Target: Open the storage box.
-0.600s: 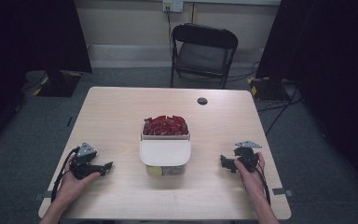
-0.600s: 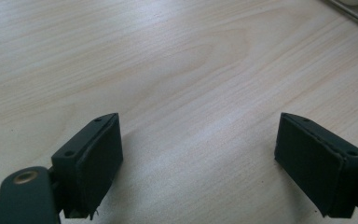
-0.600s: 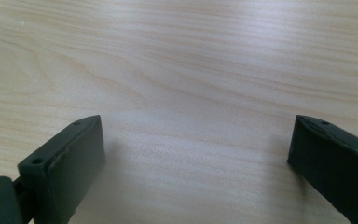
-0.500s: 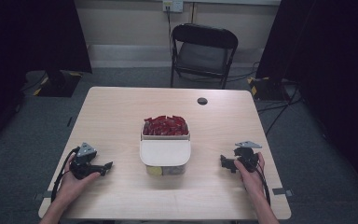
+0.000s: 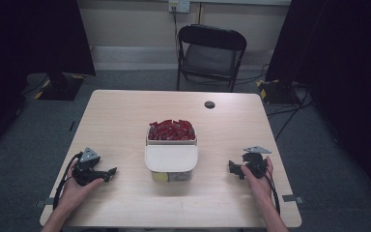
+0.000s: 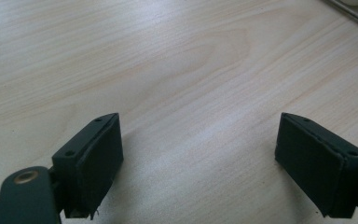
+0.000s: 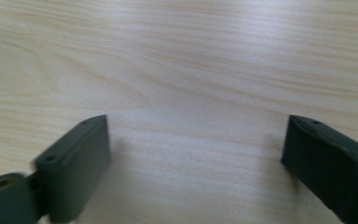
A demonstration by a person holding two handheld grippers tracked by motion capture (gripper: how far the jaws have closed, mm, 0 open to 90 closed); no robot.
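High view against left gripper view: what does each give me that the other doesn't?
High view alone: the white rectangular container, the red packets heaped in a box behind it, the black folding chair and the right tongs. Left gripper view alone: close wood grain between two wide-open black pads. Both share the light wooden table and the left tongs.

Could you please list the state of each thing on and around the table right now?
Left tongs: open, empty, low over the table.
Right tongs: open, empty.
Box: lid on.
Tray: full of red packets.
Chair: unfolded, empty.
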